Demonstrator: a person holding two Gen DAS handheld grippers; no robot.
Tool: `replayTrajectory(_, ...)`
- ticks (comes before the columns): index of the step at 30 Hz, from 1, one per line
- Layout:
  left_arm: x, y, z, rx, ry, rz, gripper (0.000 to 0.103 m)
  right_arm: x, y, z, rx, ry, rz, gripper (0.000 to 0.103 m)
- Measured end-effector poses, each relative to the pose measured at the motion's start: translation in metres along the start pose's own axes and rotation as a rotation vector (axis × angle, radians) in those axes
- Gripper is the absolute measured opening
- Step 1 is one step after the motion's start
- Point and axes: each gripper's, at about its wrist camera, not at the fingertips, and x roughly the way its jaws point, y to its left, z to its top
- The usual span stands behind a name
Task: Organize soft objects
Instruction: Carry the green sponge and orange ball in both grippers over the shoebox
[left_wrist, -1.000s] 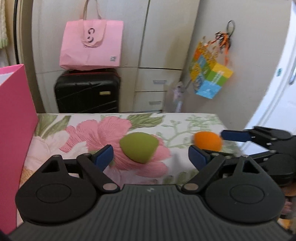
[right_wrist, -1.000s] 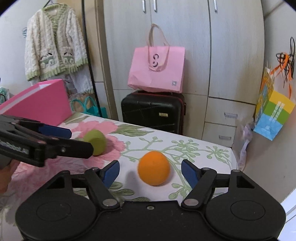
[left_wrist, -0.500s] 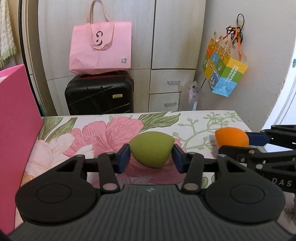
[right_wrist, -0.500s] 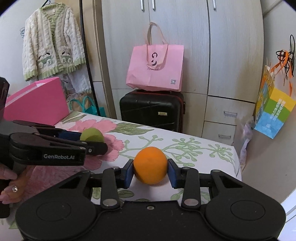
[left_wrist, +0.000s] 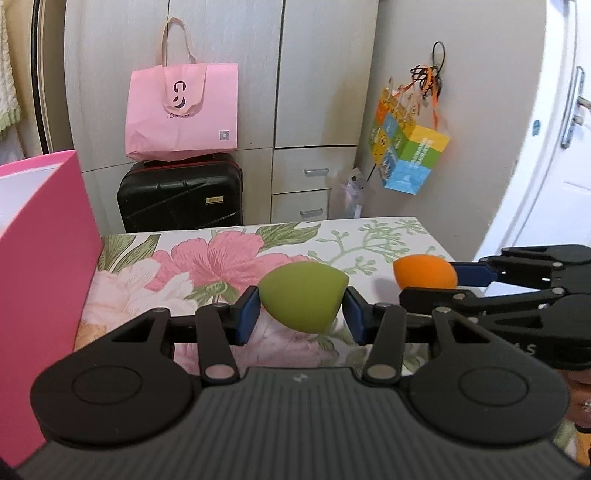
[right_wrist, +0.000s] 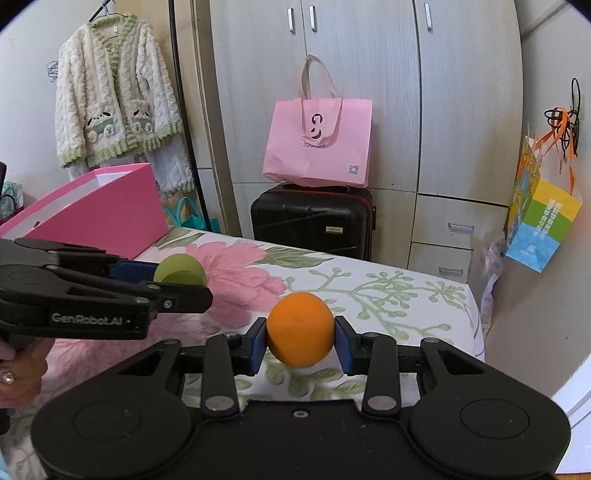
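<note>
Both sponges are now picked up above the flowered tabletop, the left tongs clamped on the green sponge and the right tongs on the orange sponge, so the next move is probably to carry them to the pink box and drop them in.

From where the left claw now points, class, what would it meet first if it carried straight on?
Probably the floral-print tabletop, since the left claw, shut on the green teardrop sponge, tilts downward. Beyond the far edge stands a black hard-shell suitcase; depth is unclear.
</note>
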Motion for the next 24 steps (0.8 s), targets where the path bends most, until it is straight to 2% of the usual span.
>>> replayTrajectory(8,-0.04,0.0,-0.016,0.018,0.01,-0.02,0.048,-0.023,0.025,-0.009,0.0,0.012,0.009,0.043)
replayTrajectory(24,-0.121,0.028,-0.063,0.031,0.116,-0.102,0.047,-0.07,0.091,-0.038,0.014,0.072,0.08,0.043)
